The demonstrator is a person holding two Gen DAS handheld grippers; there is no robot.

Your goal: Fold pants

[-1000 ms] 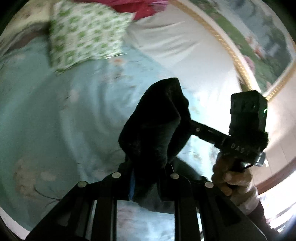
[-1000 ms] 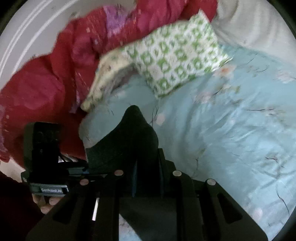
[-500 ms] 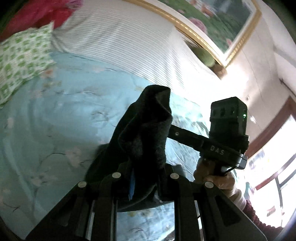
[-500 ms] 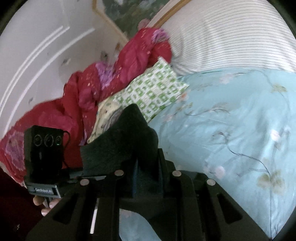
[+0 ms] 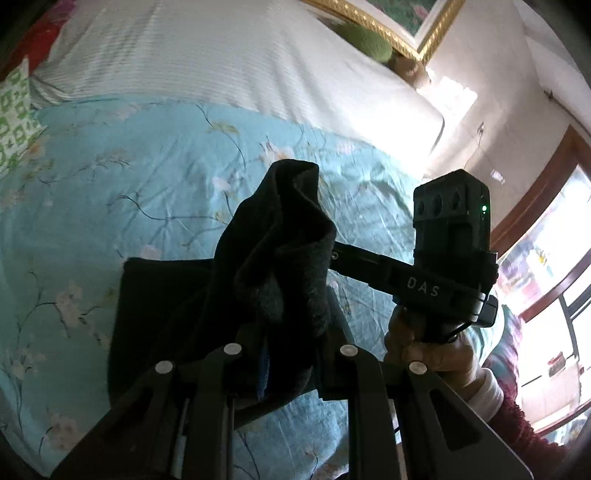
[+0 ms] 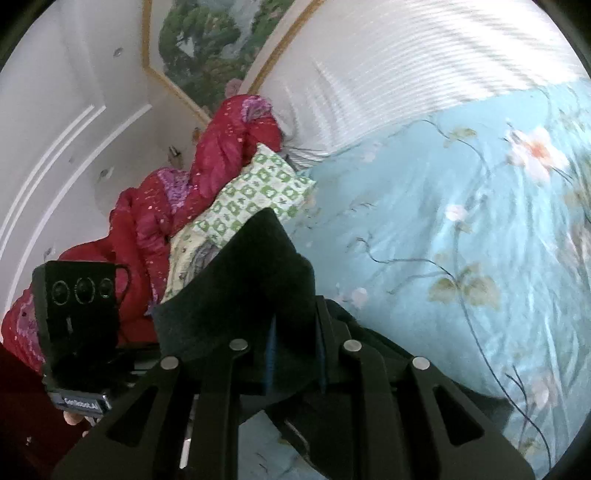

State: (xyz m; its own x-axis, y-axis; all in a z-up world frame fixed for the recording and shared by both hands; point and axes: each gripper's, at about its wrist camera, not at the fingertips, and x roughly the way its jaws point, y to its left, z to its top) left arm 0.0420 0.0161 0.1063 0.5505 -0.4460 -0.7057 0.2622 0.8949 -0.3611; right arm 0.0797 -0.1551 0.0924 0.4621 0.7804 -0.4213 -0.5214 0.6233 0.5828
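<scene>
The dark pants (image 5: 280, 258) hang bunched between the fingers of my left gripper (image 5: 291, 354), which is shut on the cloth; the rest of the pants trails down onto the light blue flowered bedsheet (image 5: 129, 184). In the right wrist view another part of the dark pants (image 6: 258, 280) stands up in a peak from my right gripper (image 6: 295, 354), also shut on the fabric. Each view shows the other gripper close by: the right one (image 5: 450, 258) in a hand at the right, the left one (image 6: 79, 317) at the lower left.
A white striped cover (image 5: 221, 55) lies beyond the blue sheet. A green-patterned pillow (image 6: 258, 192) and a red quilt (image 6: 207, 184) are heaped in the corner by the white wall. A gold-framed painting (image 5: 417, 22) hangs above; a window (image 5: 546, 295) is at the right.
Both grippers have swung sideways across the bed with the pants still clamped. The pillow and red quilt have slid toward the left edge of both views, and the striped cover and window have come in.
</scene>
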